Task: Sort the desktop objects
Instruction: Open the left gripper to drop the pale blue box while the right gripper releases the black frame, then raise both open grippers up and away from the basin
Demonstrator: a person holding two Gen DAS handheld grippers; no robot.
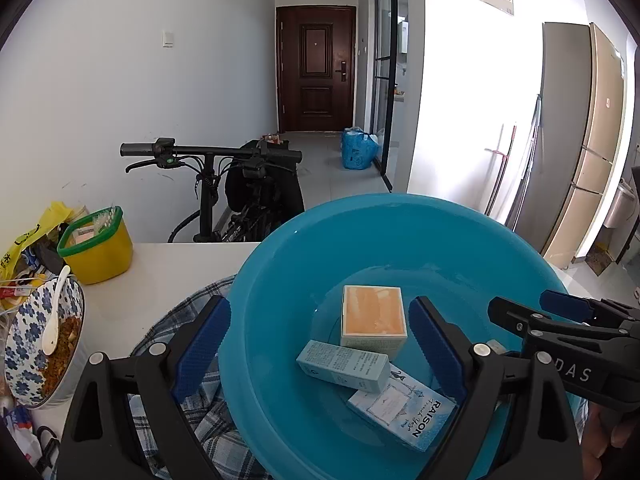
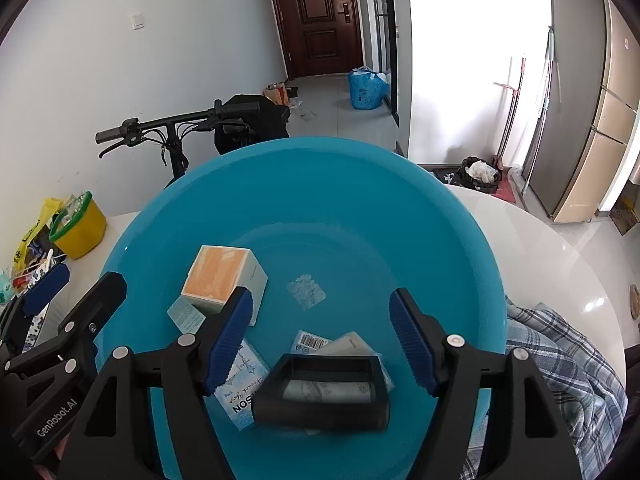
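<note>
At the far left of the worktop (image 1: 168,280) a patterned bowl (image 1: 24,332) of food with a white spoon (image 1: 56,312) stands near a yellow tub (image 1: 100,252), both close enough that a careless sweep could tip them. The left hand-held gripper (image 1: 320,344) hangs wide and empty, one finger outside the blue basin (image 1: 280,260) and one inside it, straddling the rim, so pulling it sideways could drag the basin across the checked cloth (image 1: 200,412) beneath. Inside the basin lie the orange-topped box (image 1: 374,314), a pale blue carton (image 1: 344,366) leaning on it, and a RAISON box (image 1: 400,412). The right hand-held gripper (image 2: 320,344) sits low over the basin with its fingers apart around a black rectangular piece (image 2: 322,392); the pads do not appear to press on it. If it is to be picked up, a closing squeeze may catch its edge and flip it onto the cartons.
</note>
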